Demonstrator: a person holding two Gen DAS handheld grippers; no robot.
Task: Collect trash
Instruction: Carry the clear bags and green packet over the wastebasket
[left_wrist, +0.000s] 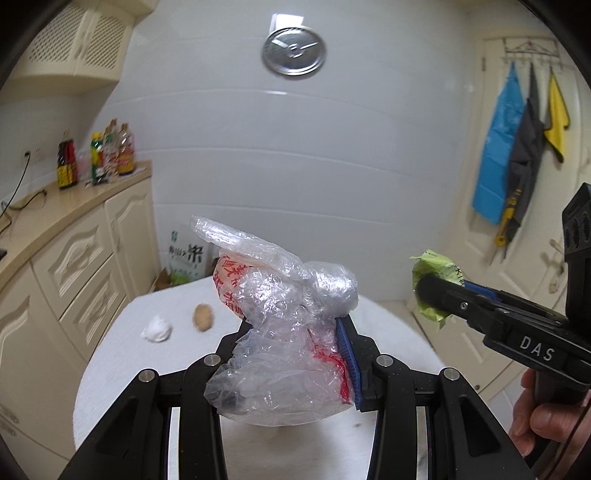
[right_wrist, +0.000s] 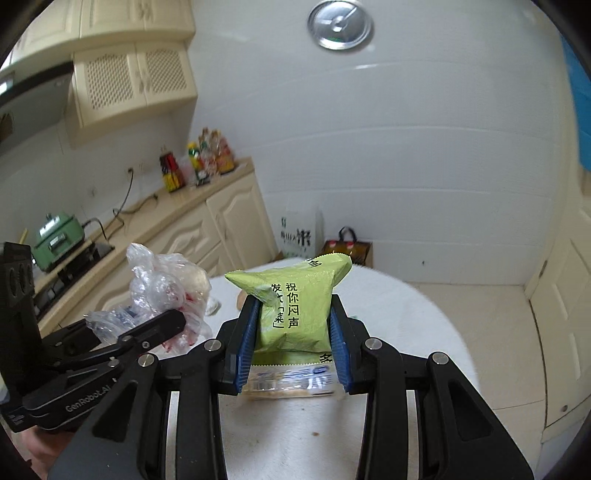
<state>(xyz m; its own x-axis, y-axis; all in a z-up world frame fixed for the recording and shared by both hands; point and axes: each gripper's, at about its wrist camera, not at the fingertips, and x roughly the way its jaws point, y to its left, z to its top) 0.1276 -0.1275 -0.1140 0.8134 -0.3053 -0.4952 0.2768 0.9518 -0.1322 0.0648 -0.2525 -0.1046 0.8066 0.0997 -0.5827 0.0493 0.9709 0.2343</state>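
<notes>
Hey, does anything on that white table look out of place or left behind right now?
Yes. Two loose bits lie on the white table: a crumpled white wad and a brownish oval piece beside it, apart from each other. The left gripper holds a clear plastic bag; the right gripper holds a green wrapper.

A white wad (left_wrist: 157, 329) and a brown lump (left_wrist: 203, 316) sit near the far left of the round table (left_wrist: 391, 332); its right half lies bare, passable

I'm working in a home kitchen: cream cabinets (right_wrist: 133, 85), sauce bottles (left_wrist: 96, 155) on the tabletop (right_wrist: 177, 206), a stove (right_wrist: 74, 258) (green pot (right_wrist: 55, 240) on it).
</notes>
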